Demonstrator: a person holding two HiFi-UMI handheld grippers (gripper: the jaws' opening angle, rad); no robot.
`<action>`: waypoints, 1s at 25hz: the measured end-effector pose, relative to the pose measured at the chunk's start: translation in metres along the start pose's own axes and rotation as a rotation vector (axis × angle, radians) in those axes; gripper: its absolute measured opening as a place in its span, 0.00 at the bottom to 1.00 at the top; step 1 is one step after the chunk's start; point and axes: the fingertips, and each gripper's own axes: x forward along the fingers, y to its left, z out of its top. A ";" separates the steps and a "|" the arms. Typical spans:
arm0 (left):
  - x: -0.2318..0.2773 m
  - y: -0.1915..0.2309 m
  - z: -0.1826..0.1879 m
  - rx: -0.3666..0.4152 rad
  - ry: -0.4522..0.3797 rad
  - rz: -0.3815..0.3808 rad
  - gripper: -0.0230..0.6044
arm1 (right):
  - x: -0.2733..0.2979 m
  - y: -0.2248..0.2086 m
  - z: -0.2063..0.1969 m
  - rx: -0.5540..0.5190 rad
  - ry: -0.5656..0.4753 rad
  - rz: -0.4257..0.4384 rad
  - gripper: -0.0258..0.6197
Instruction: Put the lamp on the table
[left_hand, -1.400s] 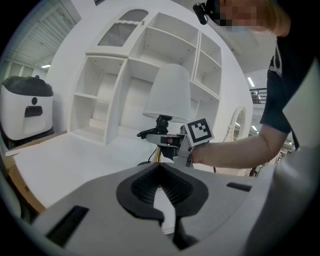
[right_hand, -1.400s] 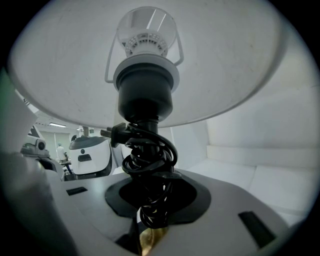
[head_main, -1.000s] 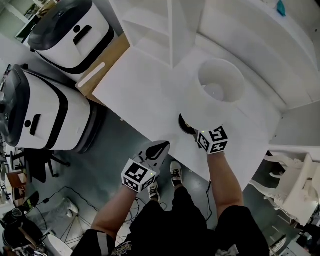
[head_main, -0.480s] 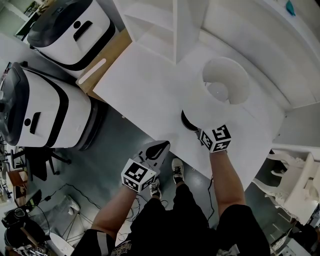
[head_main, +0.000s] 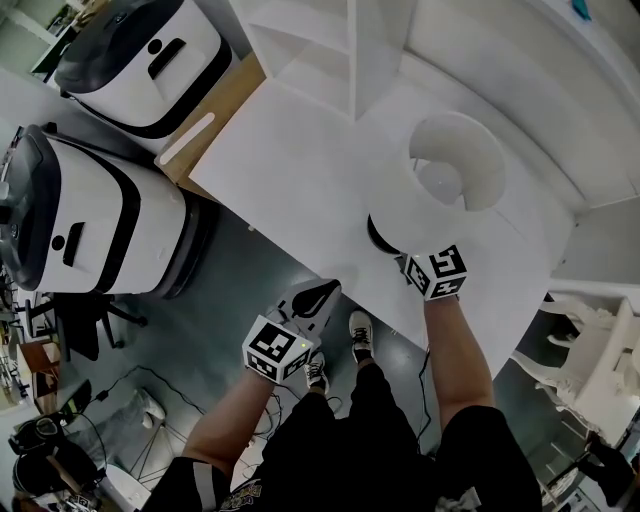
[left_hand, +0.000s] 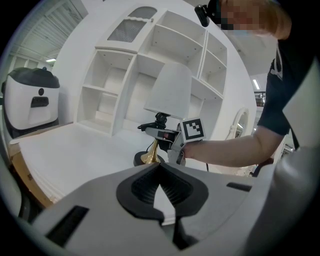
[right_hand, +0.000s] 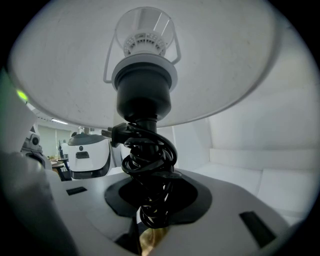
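The lamp (head_main: 440, 190) has a white shade, a brass stem and a dark round base (head_main: 378, 237), and it stands upright on the white table (head_main: 290, 180) near its front edge. My right gripper (head_main: 405, 262) reaches in under the shade. In the right gripper view the stem, wound with black cord (right_hand: 150, 160), sits between the pads of the right gripper (right_hand: 150, 200), whose jaws are opening slightly. The left gripper view shows the lamp (left_hand: 170, 92) ahead with the right gripper (left_hand: 150, 129) on its stem. My left gripper (head_main: 325, 292) hangs off the table, shut and empty (left_hand: 160, 165).
Two white-and-black machines (head_main: 140, 60) (head_main: 80, 220) stand left of the table, beside a wooden board (head_main: 215, 115). A white shelf unit (head_main: 320, 40) rises at the table's back. A white chair (head_main: 590, 370) is at the right. Cables lie on the grey floor.
The view has drifted slightly. The right gripper stays at the lamp's stem and the lamp stays upright on the table. The left gripper has not moved.
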 end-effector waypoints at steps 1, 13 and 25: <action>-0.001 0.000 -0.001 -0.001 0.002 0.000 0.05 | 0.000 0.000 -0.002 -0.002 -0.001 0.001 0.22; -0.017 -0.013 -0.011 -0.001 0.010 0.002 0.05 | -0.011 0.002 -0.022 0.015 0.022 -0.018 0.25; -0.038 -0.026 -0.015 0.016 0.001 -0.011 0.05 | -0.042 0.005 -0.035 0.072 0.046 -0.091 0.28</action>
